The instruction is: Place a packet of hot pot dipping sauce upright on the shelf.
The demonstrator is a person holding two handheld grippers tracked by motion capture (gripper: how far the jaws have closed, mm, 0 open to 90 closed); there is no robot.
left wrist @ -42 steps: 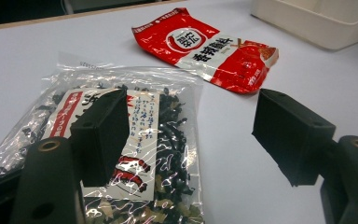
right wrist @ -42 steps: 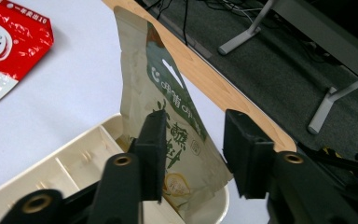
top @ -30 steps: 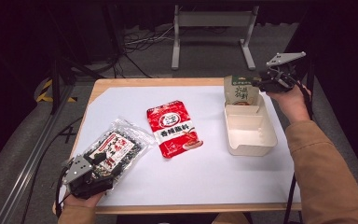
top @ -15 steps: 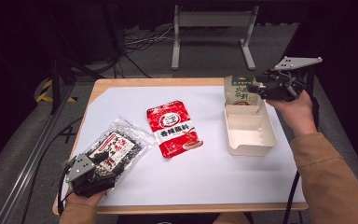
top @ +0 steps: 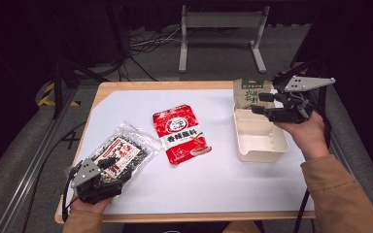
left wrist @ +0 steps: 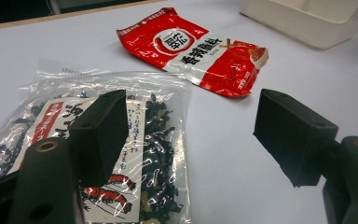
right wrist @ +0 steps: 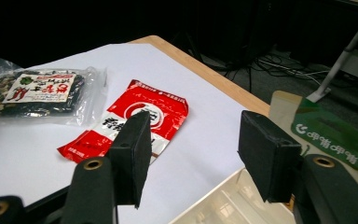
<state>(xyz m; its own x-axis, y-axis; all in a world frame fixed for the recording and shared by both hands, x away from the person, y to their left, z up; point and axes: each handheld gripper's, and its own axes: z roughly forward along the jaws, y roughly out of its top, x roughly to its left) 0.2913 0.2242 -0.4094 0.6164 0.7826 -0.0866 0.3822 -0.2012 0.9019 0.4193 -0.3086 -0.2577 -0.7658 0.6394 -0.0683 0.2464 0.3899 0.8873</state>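
L gripper (left wrist: pixel 186 135) hovering open over dried-food bag (top: pixel 119 155): light, crinkly, slippery, so pinching edge is prob best. R gripper (top: pixel 260 103) open, jaws just widening, nothing between.

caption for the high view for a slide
Open right claw above the cream tray; open left claw at the dried-food bag.

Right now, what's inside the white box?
The green packet stands upright at the far end of the white box; the rest of the floor looks bare. Its base is hidden by the right gripper hovering open.
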